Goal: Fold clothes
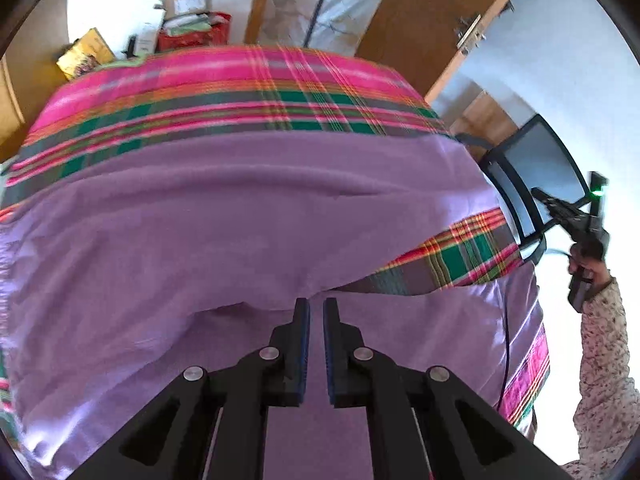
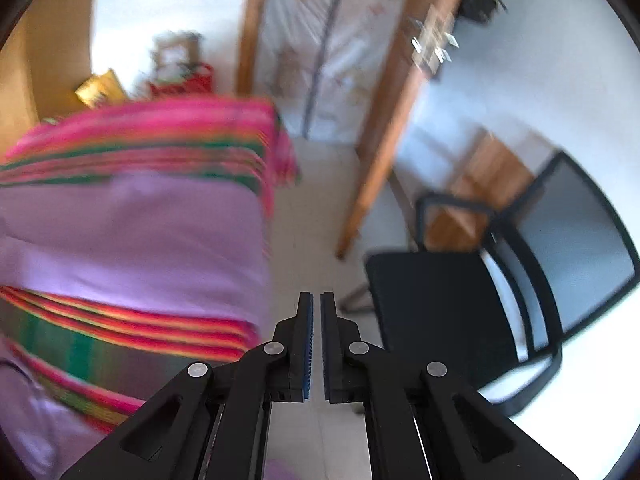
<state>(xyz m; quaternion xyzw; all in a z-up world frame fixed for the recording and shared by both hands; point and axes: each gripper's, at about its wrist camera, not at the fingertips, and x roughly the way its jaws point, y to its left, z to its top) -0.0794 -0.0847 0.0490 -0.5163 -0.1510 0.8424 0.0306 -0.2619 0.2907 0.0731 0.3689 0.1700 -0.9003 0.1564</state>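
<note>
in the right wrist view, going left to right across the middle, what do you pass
purple cloth → bare floor → wooden door edge → black chair

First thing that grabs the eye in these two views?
The big lilac cloth with pink-and-green plaid bands fills the left wrist view, spread across the surface right ahead of the left tool, whose jaws are nearly together with nothing between them. In the right wrist view, a black office chair stands on the pale floor, right of the cloth.
</note>
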